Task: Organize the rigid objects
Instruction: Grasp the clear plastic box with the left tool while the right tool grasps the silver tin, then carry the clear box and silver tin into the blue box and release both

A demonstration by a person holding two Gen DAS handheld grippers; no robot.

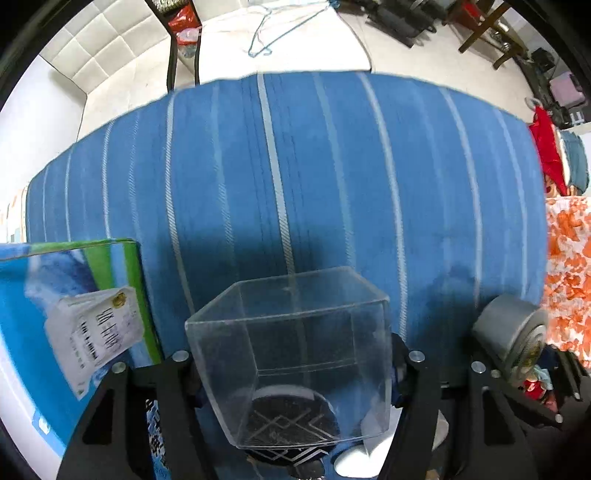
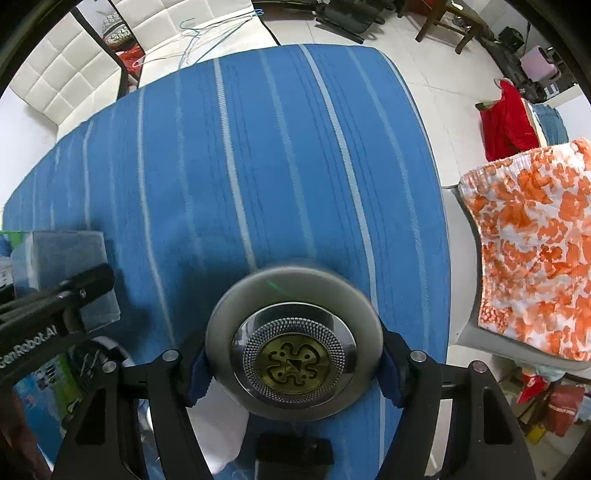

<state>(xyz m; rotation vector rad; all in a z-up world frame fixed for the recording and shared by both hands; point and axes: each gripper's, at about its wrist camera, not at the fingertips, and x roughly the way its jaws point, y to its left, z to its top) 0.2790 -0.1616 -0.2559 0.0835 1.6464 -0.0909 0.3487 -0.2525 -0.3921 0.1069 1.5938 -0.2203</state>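
My left gripper is shut on a clear plastic box, held above the blue striped table cloth. Below the box lies a round black lid with a silver pattern. My right gripper is shut on a round grey tin with a gold emblem on its face. That tin also shows at the right in the left wrist view. In the right wrist view the clear box and the left gripper's black arm appear at the left.
A blue and green carton stands at the left of the table. An orange and white patterned cloth drapes over a chair to the right. A white padded seat and wire hangers lie beyond the far edge.
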